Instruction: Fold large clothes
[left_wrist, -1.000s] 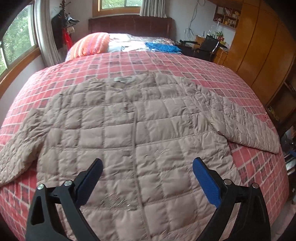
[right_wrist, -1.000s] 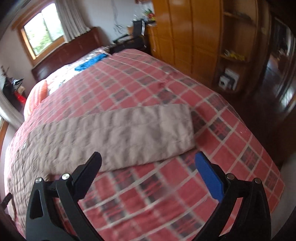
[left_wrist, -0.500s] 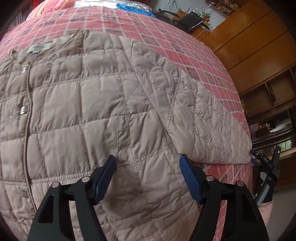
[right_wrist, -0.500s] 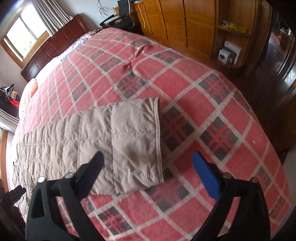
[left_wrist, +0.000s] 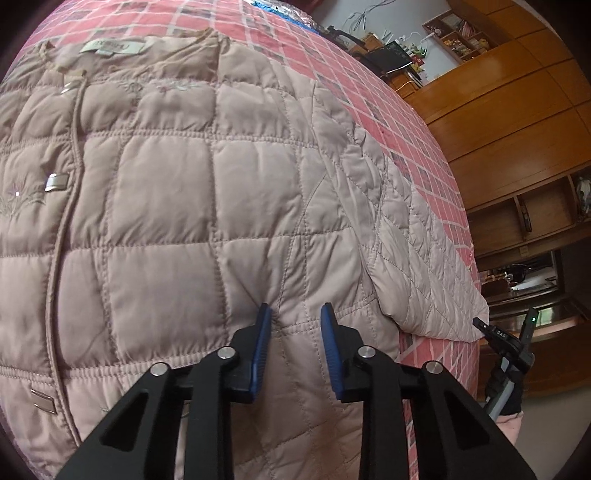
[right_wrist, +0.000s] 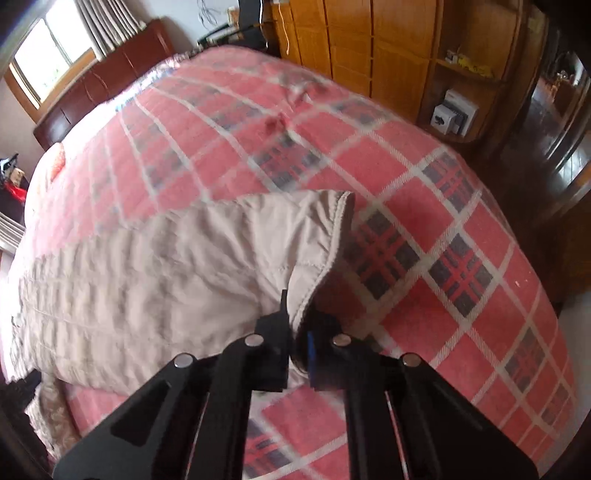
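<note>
A beige quilted jacket lies front-up on the red plaid bedspread, its collar label at the far end. My left gripper has its blue pads drawn in on a pinch of fabric at the side seam below the armpit. The jacket's sleeve stretches right toward the bed edge. In the right wrist view my right gripper is shut on the near corner of the sleeve cuff, which is lifted and curled off the bedspread. The right gripper's body also shows at the left view's right edge.
Wooden wardrobes and shelves stand close along the bed's right side, with dark floor between. A dark headboard and a window are at the far end. An orange pillow lies near the headboard.
Both grippers dropped onto the jacket and narrowed from wide open. The left closed in at the side seam by the armpit; the right closed on the cuff corner and raised it.
</note>
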